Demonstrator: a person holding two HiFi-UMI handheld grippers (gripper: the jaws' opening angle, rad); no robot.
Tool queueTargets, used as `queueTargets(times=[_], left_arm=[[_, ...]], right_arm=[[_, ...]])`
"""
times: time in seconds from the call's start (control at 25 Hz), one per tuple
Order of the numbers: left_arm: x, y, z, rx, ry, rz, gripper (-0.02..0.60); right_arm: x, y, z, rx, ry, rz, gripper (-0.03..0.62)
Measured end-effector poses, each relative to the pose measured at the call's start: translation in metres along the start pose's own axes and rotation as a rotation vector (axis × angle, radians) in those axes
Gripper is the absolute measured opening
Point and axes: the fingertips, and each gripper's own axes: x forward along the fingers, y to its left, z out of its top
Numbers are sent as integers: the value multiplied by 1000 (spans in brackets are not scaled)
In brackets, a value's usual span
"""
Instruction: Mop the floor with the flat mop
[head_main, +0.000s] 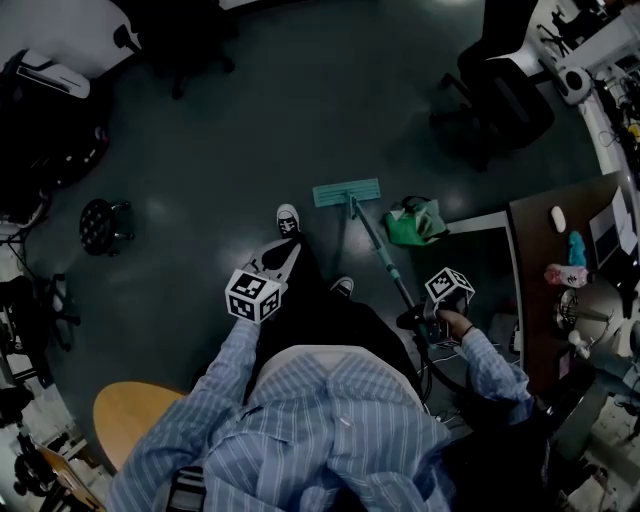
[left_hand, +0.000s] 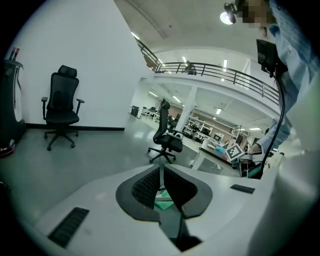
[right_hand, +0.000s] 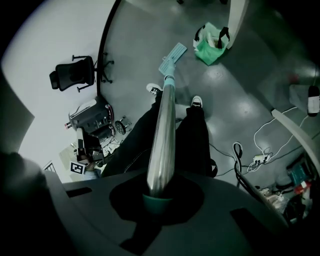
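Dark grey floor (head_main: 250, 130) fills the head view, glossy under the ceiling lights, with the person standing on it in dark trousers and a striped shirt.

Nearest is the right gripper (right_hand: 158, 197). Its jaws are clamped on the flat mop's handle (right_hand: 164, 135), right at the top, where the teal end cap sits between them. The metal shaft runs away from that grip, down past the person's legs. The left gripper (left_hand: 161, 175) is held out in front of the left leg. Its jaws are pressed together with nothing between them, and it is well apart from the handle.

Past the two shoes (head_main: 287, 220), the handle meets the mop head (head_main: 347, 192), a pale teal pad that seems to lie flat on the floor ahead of the feet. Just to its right a green bag (head_main: 415, 222) sits on the floor beside the corner of a desk (head_main: 545, 240). Farther off stands an office chair (head_main: 505, 100).

I judge this to be the mopping itself, or the set-up for a stroke: the pad is down and the handle is gripped in one gripper only. The next move calls for pushing or drawing the pad across the bare floor while holding it flat. It should be steered left or forward, since the bag and the desk crowd its right side. Closing the free left gripper lower on the shaft would probably give steadier control, because a single hold at the very end gives little leverage over the pad.
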Motion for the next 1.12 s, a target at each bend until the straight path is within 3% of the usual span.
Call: queueTargets(times=[0.24, 0.44, 0.76, 1.12], left_arm=[[13, 2, 8, 2, 3, -14, 9], [23, 13, 13, -10, 11, -19, 9], [34, 54, 31, -37, 20, 0, 9], [71, 125, 71, -46, 45, -3, 9]], right_arm=[[6, 15, 1, -48, 45, -19, 11], [1, 28, 28, -47, 32, -33, 11], [-12, 78, 95, -58, 8, -47, 11], [-30, 158, 198, -76, -7, -58, 11]])
